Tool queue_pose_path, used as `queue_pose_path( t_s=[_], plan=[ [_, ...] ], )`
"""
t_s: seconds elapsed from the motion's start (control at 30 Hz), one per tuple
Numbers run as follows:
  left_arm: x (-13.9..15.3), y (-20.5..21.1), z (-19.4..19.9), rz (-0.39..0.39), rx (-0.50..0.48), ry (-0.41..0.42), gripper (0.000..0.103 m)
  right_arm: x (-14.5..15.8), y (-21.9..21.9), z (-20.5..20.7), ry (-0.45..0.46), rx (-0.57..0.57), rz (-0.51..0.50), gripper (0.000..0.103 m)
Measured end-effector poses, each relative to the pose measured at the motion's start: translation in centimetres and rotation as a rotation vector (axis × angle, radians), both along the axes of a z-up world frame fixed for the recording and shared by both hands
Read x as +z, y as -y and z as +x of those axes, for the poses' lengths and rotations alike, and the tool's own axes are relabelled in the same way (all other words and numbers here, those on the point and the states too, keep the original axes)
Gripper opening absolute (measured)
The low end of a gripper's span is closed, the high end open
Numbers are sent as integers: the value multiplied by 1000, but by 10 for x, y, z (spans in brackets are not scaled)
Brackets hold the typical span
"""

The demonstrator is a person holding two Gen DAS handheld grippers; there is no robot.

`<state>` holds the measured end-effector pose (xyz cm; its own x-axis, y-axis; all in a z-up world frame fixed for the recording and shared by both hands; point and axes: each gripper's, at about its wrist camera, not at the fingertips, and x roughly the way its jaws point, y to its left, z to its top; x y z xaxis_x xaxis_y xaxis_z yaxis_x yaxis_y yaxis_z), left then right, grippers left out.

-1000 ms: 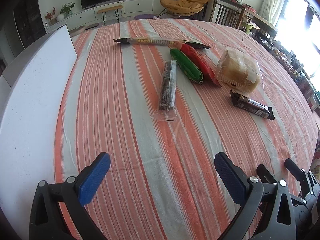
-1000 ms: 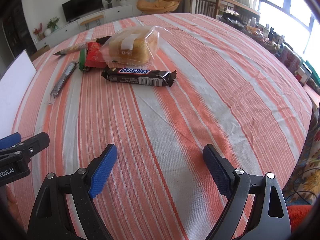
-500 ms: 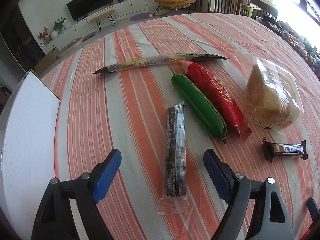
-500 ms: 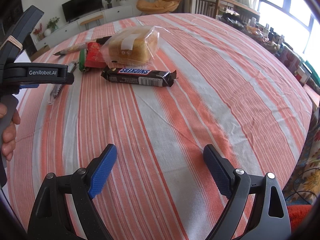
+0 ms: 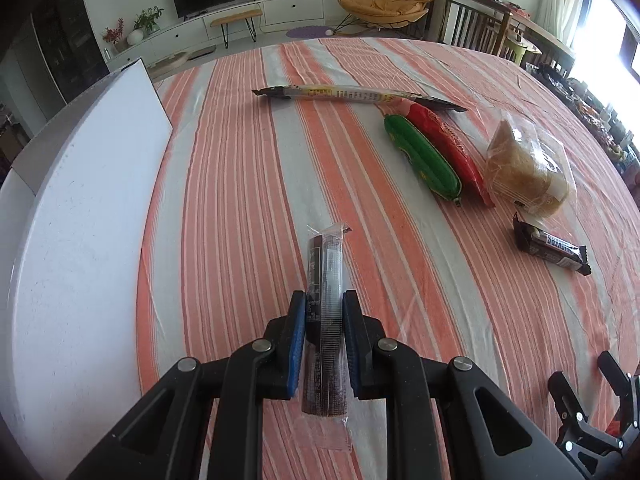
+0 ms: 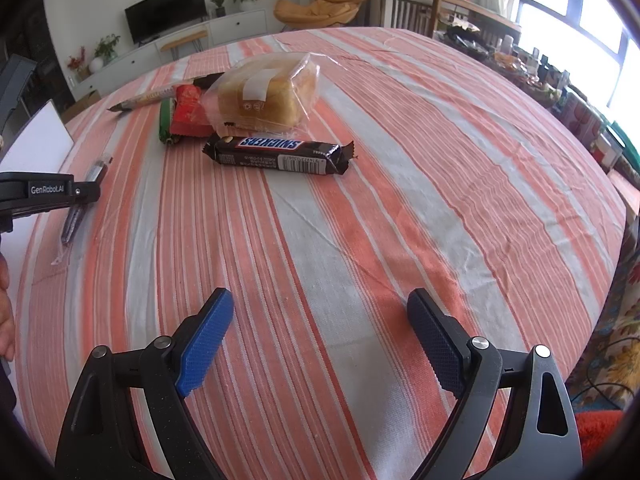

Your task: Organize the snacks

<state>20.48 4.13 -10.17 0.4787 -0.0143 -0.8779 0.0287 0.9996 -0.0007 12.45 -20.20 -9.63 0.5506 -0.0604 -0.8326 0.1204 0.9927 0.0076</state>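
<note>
Held snack: a long, narrow dark-brown bar in a clear plastic wrapper (image 5: 324,320), lying lengthwise on the striped cloth; its sealed far end points away from the camera and its near end sticks out behind the pads.
Left gripper (image 5: 324,334): black frame with blue pads, pressed together on both long sides of the dark bar near its middle.
Right gripper (image 6: 320,336): fingers wide apart over bare cloth, nothing between them.
Table: an orange, white and grey striped tablecloth (image 5: 248,184) covers the whole surface.
White board (image 5: 80,232): a flat white panel along the left edge of the table, just beside the held bar's side of the cloth.
Other snacks: a brown Snickers bar (image 6: 278,154) lies crosswise near the middle in the right view; behind it sits a loaf of yellow bread in a clear bag (image 6: 266,96); to its left are a green foil stick (image 5: 420,158) and a red foil stick (image 5: 448,150) side by side; farther off lies a long thin pale stick with dark ends (image 5: 352,94).
In the way: the cloth between the held bar and the board is free of things.
</note>
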Motion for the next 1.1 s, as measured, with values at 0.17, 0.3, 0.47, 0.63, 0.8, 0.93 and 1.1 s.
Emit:
queue_pose_path(
  t_s=[0.17, 0.3, 0.47, 0.63, 0.8, 0.93, 1.1],
  plan=[
    [-9, -3, -40, -26, -11, 16, 22, -1, -2, 0, 0, -3, 0, 91],
    [-16, -2, -47, -19, -12, 72, 77, -1, -2, -1, 1, 0, 11, 91],
    [-25, -14, -45, -6, 31, 119, 93, 1, 4, -5, 15, -3, 64, 91],
    [-28, -19, -41, -8, 40, 122, 103, 2, 6, -6, 23, -10, 91, 91],
    [-28, -19, -42, -8, 40, 122, 103, 6, 23, -9, 62, -27, 239, 91],
    [-28, -19, -42, -8, 40, 122, 103, 9, 43, -16, 111, -67, 407, 90],
    [-28, -19, -42, -8, 40, 122, 103, 51, 8, 6, 199, 171, 334, 89]
  ],
)
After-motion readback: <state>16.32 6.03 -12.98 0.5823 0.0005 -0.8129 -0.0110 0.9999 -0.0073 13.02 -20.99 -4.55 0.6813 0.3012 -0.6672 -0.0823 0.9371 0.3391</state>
